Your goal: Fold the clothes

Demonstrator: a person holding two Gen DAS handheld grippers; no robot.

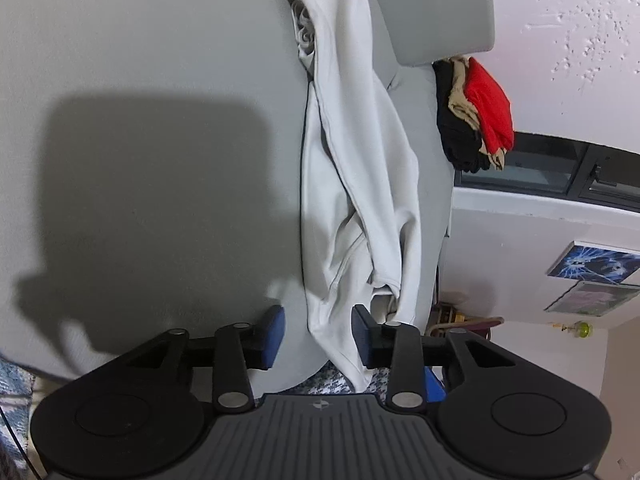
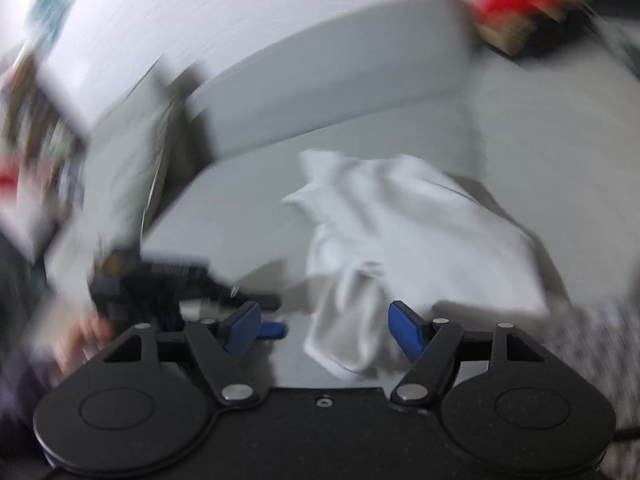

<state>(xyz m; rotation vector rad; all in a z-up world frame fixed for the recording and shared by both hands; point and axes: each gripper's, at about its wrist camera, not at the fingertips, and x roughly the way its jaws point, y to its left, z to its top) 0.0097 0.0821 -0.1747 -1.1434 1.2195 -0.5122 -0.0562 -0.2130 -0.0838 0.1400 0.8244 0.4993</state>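
Observation:
A white garment (image 1: 352, 184) lies bunched in a long strip on the grey cushion (image 1: 160, 80). Its near end hangs past the cushion's edge, between the blue pads of my left gripper (image 1: 319, 336), which is open around it. In the blurred right wrist view the same white garment (image 2: 416, 232) lies crumpled on the grey cushion (image 2: 240, 216). My right gripper (image 2: 324, 326) is open, with a fold of the garment hanging between its fingers. The left gripper (image 2: 160, 280) shows there as a dark blur at the left.
A pile of red, tan and black clothes (image 1: 476, 116) sits at the cushion's far end and shows in the right wrist view (image 2: 516, 4) too. A grey backrest (image 1: 432, 8) stands behind. A patterned cloth (image 1: 320, 382) lies below the cushion's edge. A window (image 1: 552, 168) is at right.

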